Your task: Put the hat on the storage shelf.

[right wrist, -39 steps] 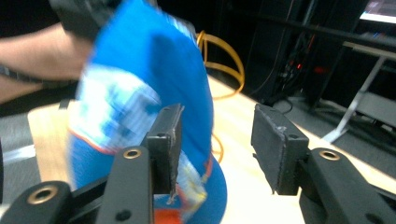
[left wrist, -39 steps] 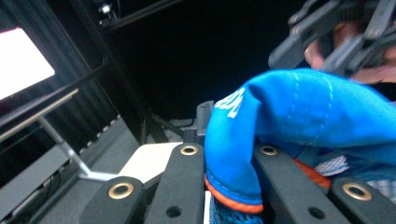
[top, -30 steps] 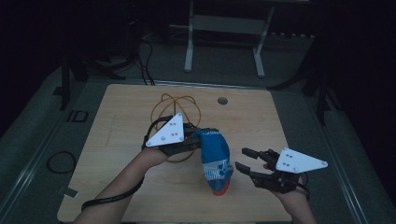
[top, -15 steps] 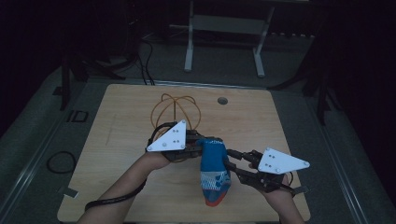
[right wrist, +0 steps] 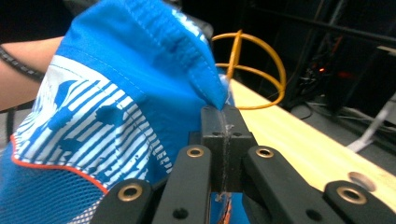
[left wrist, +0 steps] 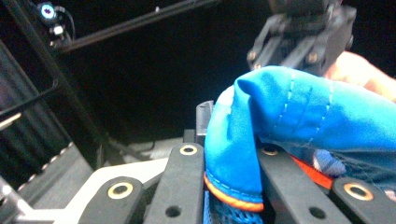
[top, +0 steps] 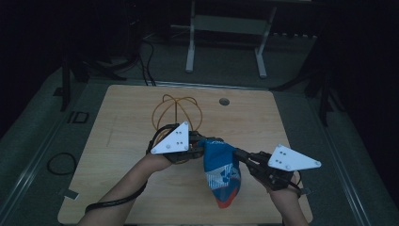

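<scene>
Above the wooden table [top: 117, 141], the left gripper [top: 200, 148] and right gripper [top: 242, 157] both clench the blue garment [top: 221, 174]; the right's jaws just closed on it.

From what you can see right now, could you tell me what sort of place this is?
Probably a dim lab or recording room: a bare wooden table on a dark floor, loose cables behind it, and a white metal stand at the back.

Blue cloth [left wrist: 299, 116] hides left tool's tips; its lower part cut off.
</scene>
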`<state>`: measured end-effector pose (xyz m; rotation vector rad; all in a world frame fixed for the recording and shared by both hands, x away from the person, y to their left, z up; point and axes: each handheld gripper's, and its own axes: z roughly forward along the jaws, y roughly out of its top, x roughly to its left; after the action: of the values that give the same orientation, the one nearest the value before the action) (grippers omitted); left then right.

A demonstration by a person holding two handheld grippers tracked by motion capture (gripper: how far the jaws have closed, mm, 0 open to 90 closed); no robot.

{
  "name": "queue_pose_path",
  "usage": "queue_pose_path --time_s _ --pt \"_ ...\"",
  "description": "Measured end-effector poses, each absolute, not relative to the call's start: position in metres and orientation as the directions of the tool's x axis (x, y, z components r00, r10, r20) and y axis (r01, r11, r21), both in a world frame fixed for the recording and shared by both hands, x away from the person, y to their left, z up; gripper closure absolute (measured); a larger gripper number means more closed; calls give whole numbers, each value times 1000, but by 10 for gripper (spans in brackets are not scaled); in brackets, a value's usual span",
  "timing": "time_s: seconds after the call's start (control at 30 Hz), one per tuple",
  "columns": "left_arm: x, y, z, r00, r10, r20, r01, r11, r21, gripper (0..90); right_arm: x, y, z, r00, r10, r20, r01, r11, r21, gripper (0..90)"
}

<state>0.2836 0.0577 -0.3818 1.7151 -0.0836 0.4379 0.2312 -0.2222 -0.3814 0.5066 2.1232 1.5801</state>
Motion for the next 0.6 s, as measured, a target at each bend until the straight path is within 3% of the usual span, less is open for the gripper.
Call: queue_pose_path --time_s 0.17,0.3,0.33,0.6 --pt "278 53 -378 921 203 332 -282 -238 929 853 231 -228 -374 -826 550 -126 27 260 965 900" --pt "278 56 -374 936 223 273 -213 -258 942 790 231 -235 -369 -815 568 -114 28 236 971 900" --pt "276 59 -373 931 240 276 -213 -260 942 701 231 -238 -366 -811 573 -114 24 228 973 900" --pt "272 76 -373 907 291 303 -212 -305 928 622 230 -251 -354 -793 598 -113 10 198 980 900"
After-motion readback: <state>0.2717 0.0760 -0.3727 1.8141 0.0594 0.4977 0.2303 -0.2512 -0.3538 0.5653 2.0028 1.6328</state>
